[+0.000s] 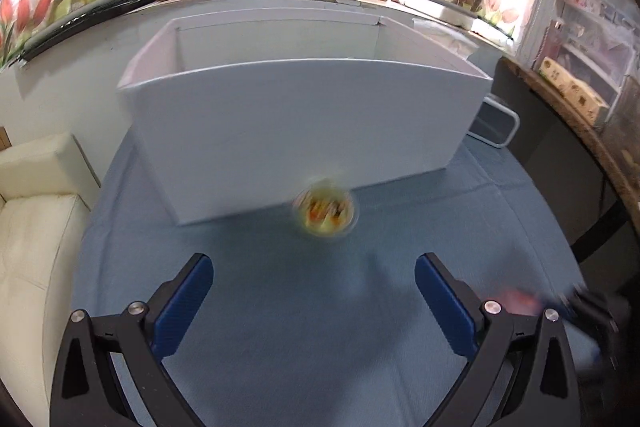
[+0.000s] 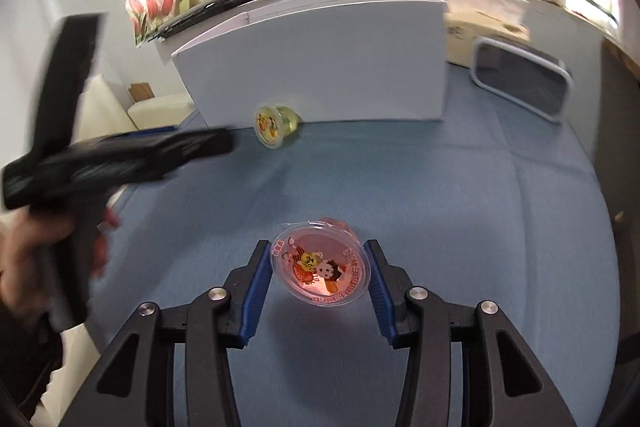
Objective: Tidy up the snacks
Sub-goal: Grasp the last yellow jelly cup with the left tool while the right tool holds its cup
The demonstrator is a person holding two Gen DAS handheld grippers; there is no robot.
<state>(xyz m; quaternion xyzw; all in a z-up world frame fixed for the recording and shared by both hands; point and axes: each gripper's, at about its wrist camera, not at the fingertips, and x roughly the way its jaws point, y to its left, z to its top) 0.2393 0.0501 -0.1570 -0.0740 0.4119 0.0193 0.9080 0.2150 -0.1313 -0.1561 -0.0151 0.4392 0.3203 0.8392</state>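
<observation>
Bracketing the pink jelly cup with the right hand-held gripper, blue pads sitting just beside the rim on either side, gap looking closed on the left, a sliver showing on the right, so not clamped yet by the look of it. Closing evenly from here seems the way to go: squeezing across the widest part of the rim, keeping the printed lid facing up, avoiding a pinch on the thin foil edge that could let the cup pop out. Spreading wide on the other side, the left hand-held gripper, holding nothing, lining up on the yellow jelly cup, tipped on its side and resting against the foot of the white box. Coming in low and square would help there, since a tipped cup is likely to roll. Sitting well back on the blue-covered counter, the box, open-topped, the probable destination for both snacks.
</observation>
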